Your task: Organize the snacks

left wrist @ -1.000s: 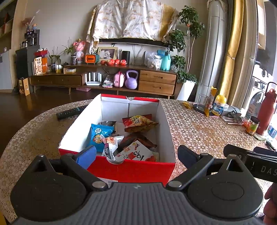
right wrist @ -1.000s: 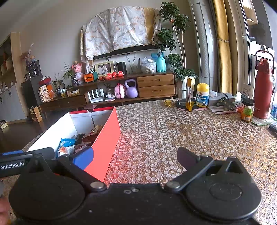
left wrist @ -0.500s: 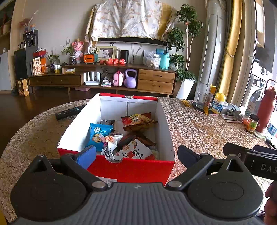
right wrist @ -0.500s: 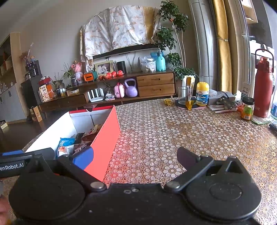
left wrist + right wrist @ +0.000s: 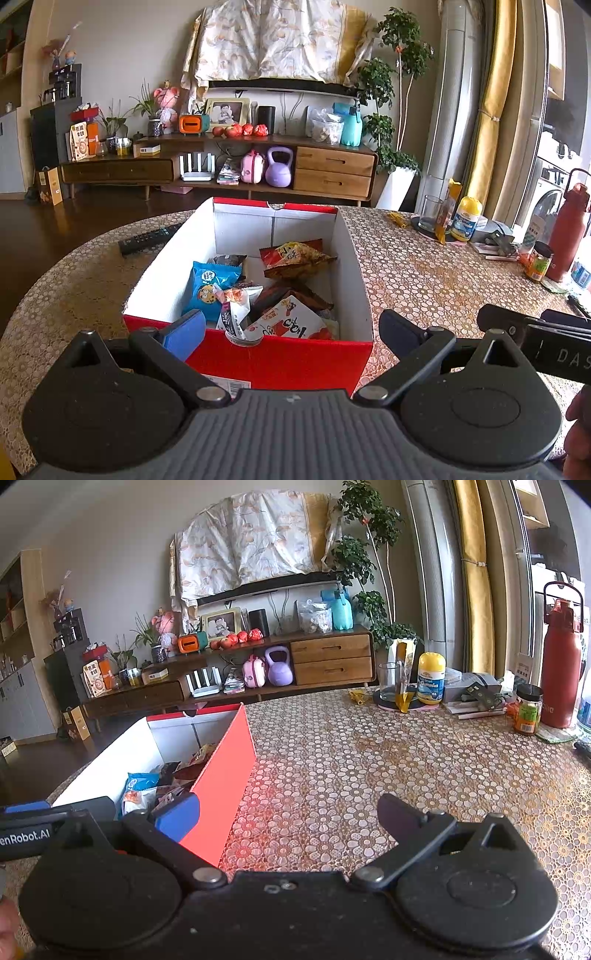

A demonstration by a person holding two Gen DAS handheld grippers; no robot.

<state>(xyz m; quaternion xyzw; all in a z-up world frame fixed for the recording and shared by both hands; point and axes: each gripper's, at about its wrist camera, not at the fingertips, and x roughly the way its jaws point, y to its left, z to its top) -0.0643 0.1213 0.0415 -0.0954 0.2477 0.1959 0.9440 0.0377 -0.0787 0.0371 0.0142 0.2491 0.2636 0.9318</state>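
Patterned table [image 5: 369, 760]; one red box [image 5: 280, 358], snacks inside; two claws [image 5: 291, 328] [image 5: 288, 812] spread, empty.

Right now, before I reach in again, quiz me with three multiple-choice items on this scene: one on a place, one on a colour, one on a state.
1. Where does the black remote control lie?
A. Inside the box
B. On the table to the left of the box
C. On the wooden sideboard

2. What colour is the cookie packet in the left part of the box?
A. Blue
B. Green
C. Purple

3. What state is the left gripper in?
A. Shut on a snack
B. Shut on the box wall
C. Open, holding nothing

Answers:
1. B: the remote rests on the patterned table, outside the box's left wall.
2. A: its wrapper is bright blue with a cookie picture.
3. C: its fingers stand wide apart above the box's near red wall, with nothing between them.
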